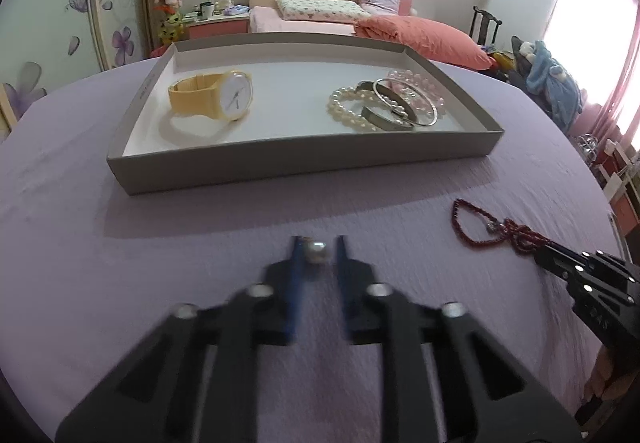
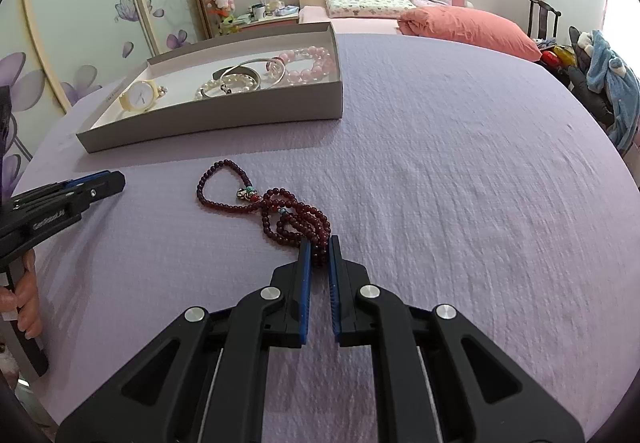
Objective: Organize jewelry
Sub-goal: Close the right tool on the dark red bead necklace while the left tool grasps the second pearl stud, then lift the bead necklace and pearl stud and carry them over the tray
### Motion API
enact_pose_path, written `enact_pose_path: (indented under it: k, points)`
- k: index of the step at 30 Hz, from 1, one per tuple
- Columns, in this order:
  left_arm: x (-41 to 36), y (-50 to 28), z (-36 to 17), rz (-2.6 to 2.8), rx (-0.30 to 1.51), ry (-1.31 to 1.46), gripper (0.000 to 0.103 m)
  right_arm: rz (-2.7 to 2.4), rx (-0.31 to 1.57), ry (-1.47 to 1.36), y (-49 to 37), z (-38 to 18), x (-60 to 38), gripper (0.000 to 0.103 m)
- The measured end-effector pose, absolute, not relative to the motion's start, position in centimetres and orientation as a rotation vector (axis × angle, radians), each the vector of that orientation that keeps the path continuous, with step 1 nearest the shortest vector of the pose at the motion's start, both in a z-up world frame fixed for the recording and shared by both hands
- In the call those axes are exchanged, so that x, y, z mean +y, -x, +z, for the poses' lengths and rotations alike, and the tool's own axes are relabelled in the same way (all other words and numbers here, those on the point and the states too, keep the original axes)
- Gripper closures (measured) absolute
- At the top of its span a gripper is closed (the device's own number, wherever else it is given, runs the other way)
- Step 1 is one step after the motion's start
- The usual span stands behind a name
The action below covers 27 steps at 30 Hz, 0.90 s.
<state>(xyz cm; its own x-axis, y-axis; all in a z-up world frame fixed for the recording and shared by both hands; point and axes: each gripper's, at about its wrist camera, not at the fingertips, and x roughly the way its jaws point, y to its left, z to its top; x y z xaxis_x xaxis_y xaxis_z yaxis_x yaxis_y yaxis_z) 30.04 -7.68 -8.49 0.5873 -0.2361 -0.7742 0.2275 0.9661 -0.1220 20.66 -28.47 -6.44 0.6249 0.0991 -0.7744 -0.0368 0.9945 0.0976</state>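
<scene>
Your left gripper (image 1: 318,249) points down at the purple cloth (image 2: 440,171), its jaws drawn in around a pearl (image 1: 318,252); the view is blurred, so you cannot tell whether the pads actually press it. Your right gripper (image 2: 319,251) has its jaws pinched on the bunched end of the red beads (image 2: 280,207), while the rest of the strand lies in a loop on the cloth ahead of it. Beyond both sits the tray (image 1: 280,159). Inside it, a yellow watch (image 1: 218,97) stands at the left. At the right, a pearl bracelet (image 1: 344,105), metal bangles (image 1: 394,103) and a pink bracelet (image 2: 312,63) overlap in a heap.
</scene>
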Motion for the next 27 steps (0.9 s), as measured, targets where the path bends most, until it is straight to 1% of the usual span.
enact_pose_path:
  k: [4,8,20,27]
  points:
    - [-6.7,-29.9,-8.2,-0.263,0.892,0.031,0.089,0.096,0.886,-0.084,-20.4,-6.3,-28.4,0.094]
    - [-4.6,-28.8,-7.1,-0.238,0.838,0.047,0.089,0.108,0.858,-0.088,-20.0,-5.6,-28.4,0.094]
    - [2.1,-24.3,-2.3,-0.107,0.667,0.100,0.089,0.174,0.658,-0.107,-18.8,-1.0,-27.1,0.095]
    - [3.7,-21.5,-1.7,-0.072,0.625,0.106,0.089,0.200,0.538,-0.131,-17.5,0.9,-27.1,0.095]
